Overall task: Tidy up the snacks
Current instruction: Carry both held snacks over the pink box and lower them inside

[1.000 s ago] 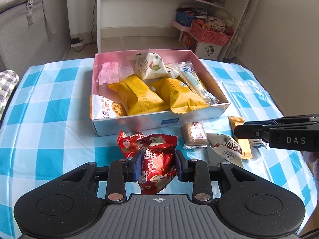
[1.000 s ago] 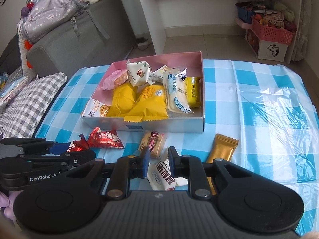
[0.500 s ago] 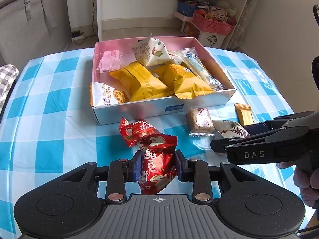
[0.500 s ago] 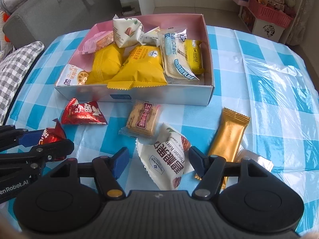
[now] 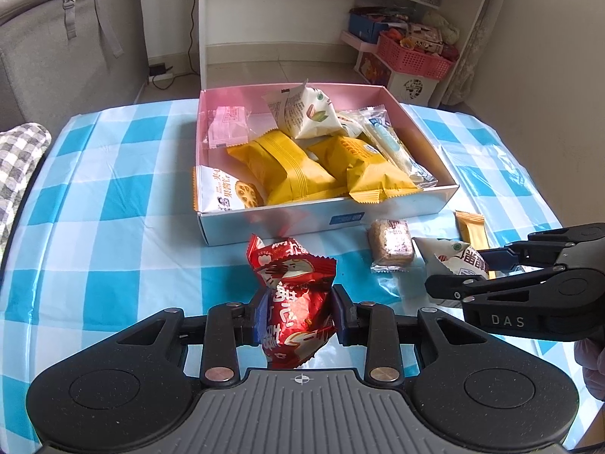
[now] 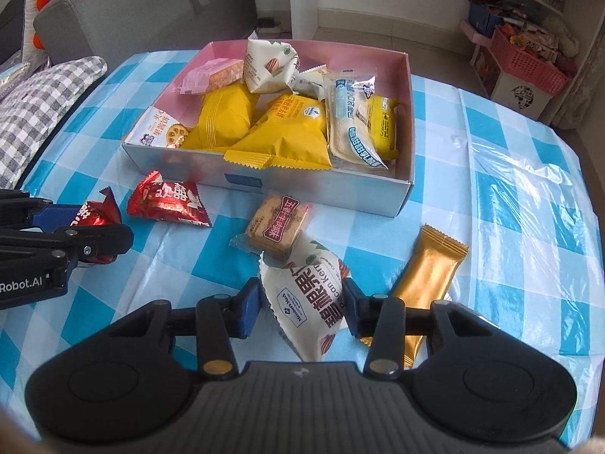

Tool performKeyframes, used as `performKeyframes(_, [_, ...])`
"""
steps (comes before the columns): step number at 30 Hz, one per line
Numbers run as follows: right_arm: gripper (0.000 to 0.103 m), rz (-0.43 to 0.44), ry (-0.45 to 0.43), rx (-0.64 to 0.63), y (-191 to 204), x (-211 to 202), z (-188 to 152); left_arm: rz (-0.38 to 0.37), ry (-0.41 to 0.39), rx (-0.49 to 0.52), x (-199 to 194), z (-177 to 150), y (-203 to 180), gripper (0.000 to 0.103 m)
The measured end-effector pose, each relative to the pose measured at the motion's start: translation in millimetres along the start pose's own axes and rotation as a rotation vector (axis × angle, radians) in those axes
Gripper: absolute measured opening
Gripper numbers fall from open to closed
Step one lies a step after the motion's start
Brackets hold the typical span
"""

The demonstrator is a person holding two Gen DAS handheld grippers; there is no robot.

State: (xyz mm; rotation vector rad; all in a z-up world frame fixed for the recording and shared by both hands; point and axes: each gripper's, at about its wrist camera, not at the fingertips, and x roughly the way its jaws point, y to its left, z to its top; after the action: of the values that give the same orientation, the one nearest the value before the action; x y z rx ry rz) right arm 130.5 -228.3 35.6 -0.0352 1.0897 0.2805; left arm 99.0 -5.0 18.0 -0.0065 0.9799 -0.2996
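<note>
My hand-held gripper (image 6: 301, 312) is hiding the gold bar's (image 6: 425, 280) lower end; the sofa (image 5: 56, 49) is running off frame.

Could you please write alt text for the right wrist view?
The right hand-held gripper closes on a white pecan snack packet above a blue-checked tablecloth. Ahead sits a pink-lined box of snacks, with a gold bar, biscuit packet and red packet loose beside it.
</note>
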Motion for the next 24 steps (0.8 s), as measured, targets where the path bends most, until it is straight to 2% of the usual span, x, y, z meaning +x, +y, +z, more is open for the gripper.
performKeyframes(9, [0.041,0.062,-0.115,0.1,-15.2,-32.8,18.3,0.021,-0.071,-0.079,-6.5,17.9,14.0,0.031])
performKeyframes(11, [0.041,0.064,-0.147,0.111,-17.3,-35.1,27.1,0.034,-0.09,-0.068,-4.6,27.3,13.4,0.031])
performKeyframes(18, [0.042,0.06,-0.237,0.124,-22.1,-21.4,73.1,0.081,-0.162,-0.062,20.2,80.3,23.0,0.031])
performKeyframes(24, [0.042,0.07,-0.277,0.147,-29.3,2.8,107.9,0.048,-0.162,-0.131,59.4,116.7,39.6,0.031])
